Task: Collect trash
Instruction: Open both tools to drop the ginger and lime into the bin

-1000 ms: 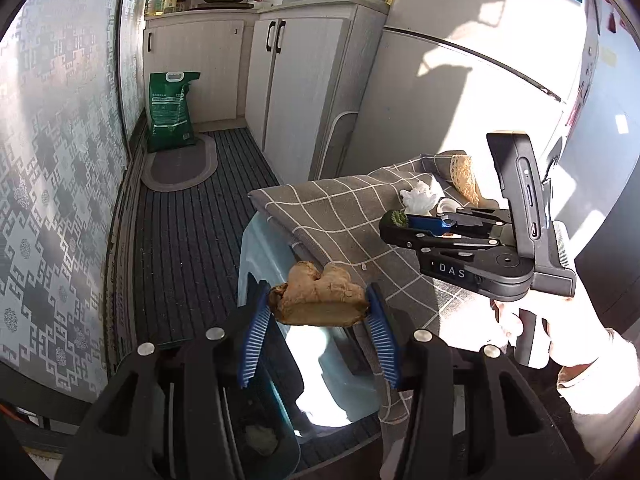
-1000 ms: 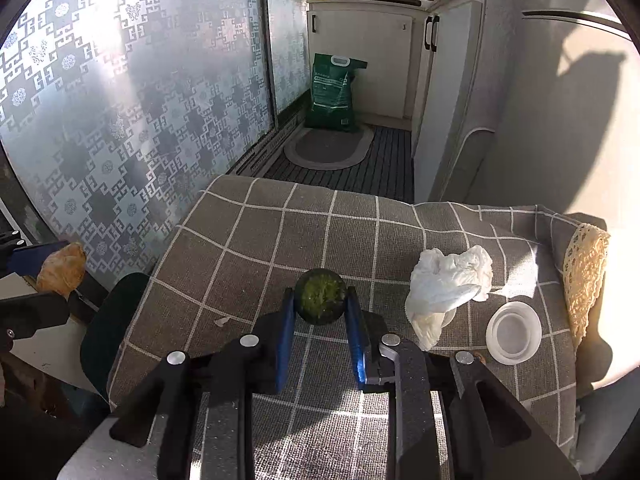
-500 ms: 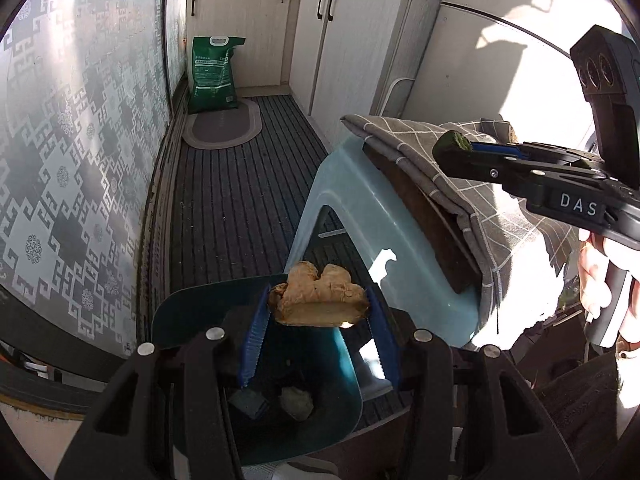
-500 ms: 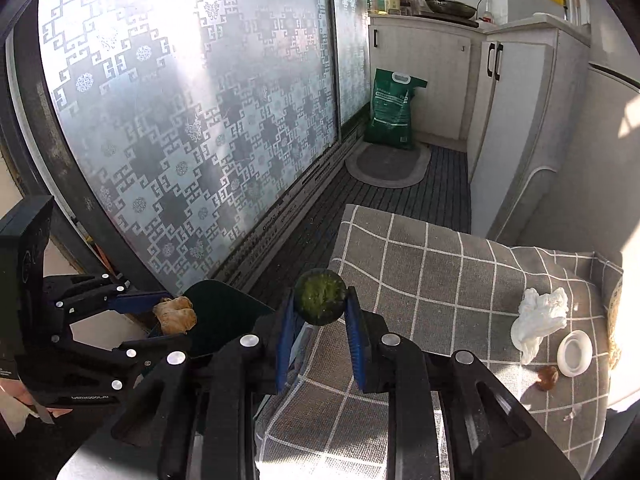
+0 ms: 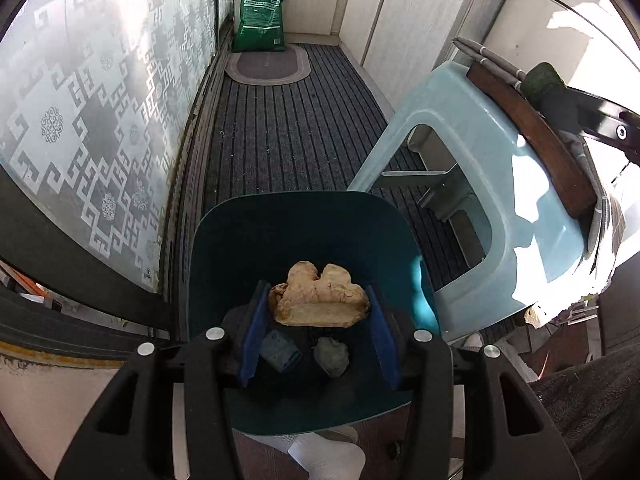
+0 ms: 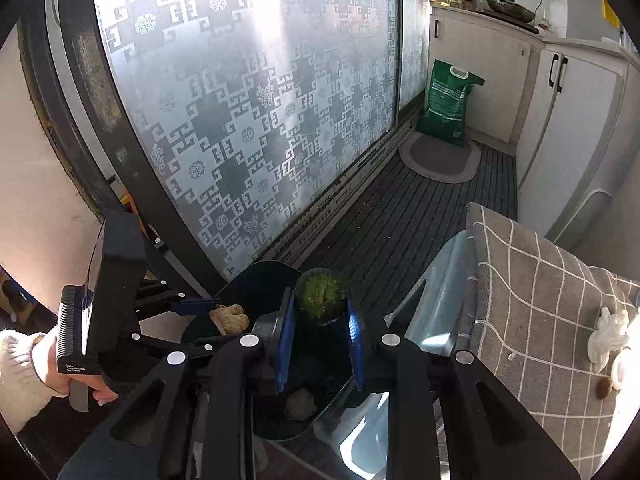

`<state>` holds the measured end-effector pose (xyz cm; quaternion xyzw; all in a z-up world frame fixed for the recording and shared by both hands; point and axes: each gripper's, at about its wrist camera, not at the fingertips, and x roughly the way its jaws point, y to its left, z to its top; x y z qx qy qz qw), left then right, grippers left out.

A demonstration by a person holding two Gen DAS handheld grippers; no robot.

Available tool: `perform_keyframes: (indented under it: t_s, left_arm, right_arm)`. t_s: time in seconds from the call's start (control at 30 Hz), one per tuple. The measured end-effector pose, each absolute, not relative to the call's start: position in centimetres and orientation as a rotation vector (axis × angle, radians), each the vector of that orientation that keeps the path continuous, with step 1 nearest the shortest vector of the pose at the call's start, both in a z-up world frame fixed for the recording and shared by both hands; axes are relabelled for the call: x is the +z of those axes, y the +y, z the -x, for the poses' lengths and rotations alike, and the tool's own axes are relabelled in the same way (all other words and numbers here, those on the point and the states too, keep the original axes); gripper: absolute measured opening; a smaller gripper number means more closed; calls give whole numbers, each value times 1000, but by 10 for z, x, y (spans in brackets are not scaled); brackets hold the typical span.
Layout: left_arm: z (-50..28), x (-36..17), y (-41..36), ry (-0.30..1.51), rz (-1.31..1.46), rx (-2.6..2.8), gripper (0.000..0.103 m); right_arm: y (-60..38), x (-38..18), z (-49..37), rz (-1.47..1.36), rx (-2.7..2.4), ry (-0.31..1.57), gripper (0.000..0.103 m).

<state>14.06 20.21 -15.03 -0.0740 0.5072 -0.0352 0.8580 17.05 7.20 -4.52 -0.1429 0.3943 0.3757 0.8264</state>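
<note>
Both wrist views look steeply down, close above the shared dark bin (image 5: 224,248) (image 6: 256,280).

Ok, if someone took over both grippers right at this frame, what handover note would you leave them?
Left gripper: shut on the ginger piece, held right above the open teal bin.
Right gripper: shut on the green round scrap, also over the bin.
Done: two scraps already lie on the bin's bottom, a bluish block and a grey lump.
Left: release both held pieces into the bin, then go back to the checked cloth for the crumpled white tissue, the white cap and the small brown bit.
</note>
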Motion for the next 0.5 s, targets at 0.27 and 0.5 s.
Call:
perform_keyframes:
  t_s: [0.27,0.5]
  left_arm:
    - [-136,-161,205,1099,128,-61,52]
    - [-133,-140,217,1026,170,-60,41]
  right_arm:
    - [100,-67,-161,356,832,893,24]
    - [111,-95,-161,393,832,956,24]
